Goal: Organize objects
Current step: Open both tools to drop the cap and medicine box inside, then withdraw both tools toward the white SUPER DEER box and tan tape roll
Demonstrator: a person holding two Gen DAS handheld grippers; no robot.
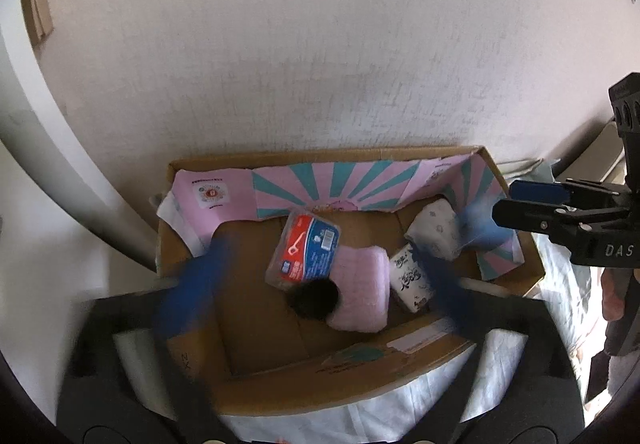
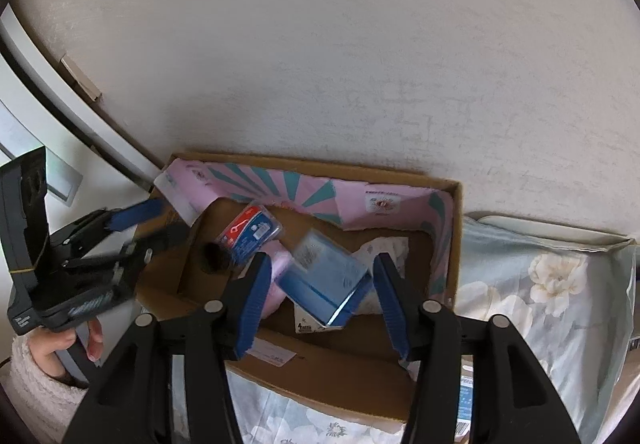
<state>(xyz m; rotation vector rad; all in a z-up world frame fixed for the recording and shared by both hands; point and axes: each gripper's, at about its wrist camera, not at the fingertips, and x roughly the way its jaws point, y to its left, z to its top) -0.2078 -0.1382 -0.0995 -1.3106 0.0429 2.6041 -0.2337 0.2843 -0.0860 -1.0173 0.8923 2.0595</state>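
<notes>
An open cardboard box with a pink and teal liner stands against the wall. Inside lie a red and blue floss-pick packet, a pink soft pack, two white printed tissue packs and a dark round object. My left gripper hangs over the box, open wide and blurred, with the dark object below its fingers. My right gripper is open around a blurred blue box; its pads stand clear of the box's sides.
The box rests on a bed with a pale floral sheet. A white wall rises directly behind it. A hand in a fuzzy white sleeve holds the left gripper. A curved white frame runs at the left.
</notes>
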